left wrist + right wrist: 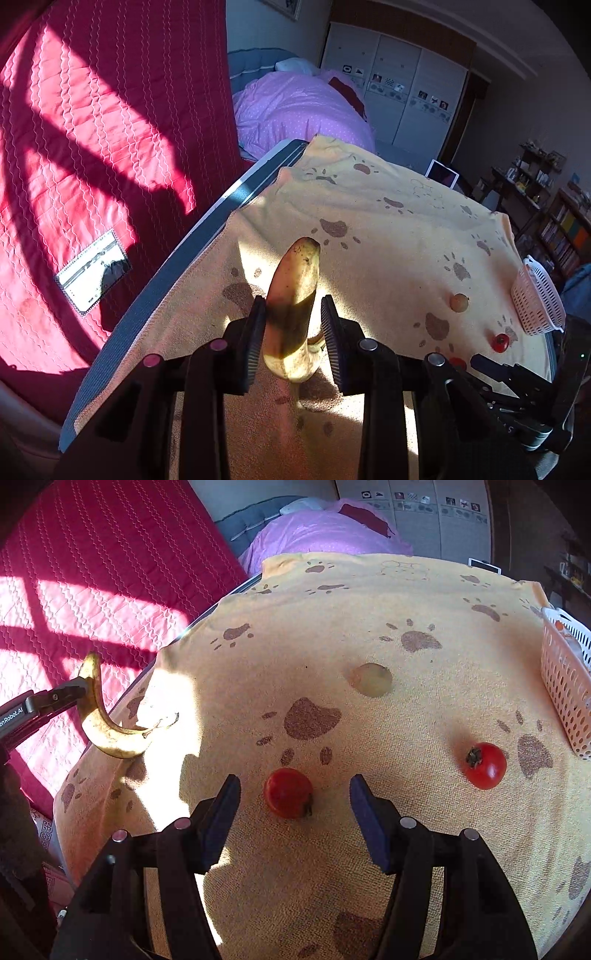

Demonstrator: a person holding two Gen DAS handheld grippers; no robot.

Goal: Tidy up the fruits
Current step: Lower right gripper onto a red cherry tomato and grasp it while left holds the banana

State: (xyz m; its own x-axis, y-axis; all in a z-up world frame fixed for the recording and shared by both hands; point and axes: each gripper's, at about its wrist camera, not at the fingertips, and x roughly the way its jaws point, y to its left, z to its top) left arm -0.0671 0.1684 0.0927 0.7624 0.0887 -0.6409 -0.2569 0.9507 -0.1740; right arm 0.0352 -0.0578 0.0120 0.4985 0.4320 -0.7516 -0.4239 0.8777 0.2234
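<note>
- Desk [424,849] draped in a yellow towel [332,609] printed with brown paw marks, half in sunlight and half in shade
- Red quilt [92,147] lies beside the desk on its left, striped with window light
- White slotted basket [565,686] stands at the right edge of the towel; something orange shows inside it, too hidden to name
- Left hand-held gripper [291,325] is clamped on a banana [291,310], its pads pressing the middle of the fruit from both sides
- In the right wrist view the banana curves up from the left edge of the towel, its stem end low against the cloth
- Right hand-held gripper [295,794] is spread wide, one finger either side of a red tomato [288,793] without touching it
- That tomato sits on the towel, its stalk end turned toward the camera
- Second red tomato [484,765] rests further right, near the basket but apart from it
- Small pale round fruit [371,679] lies beyond both tomatoes, near the middle of the towel; its kind cannot be told
</note>
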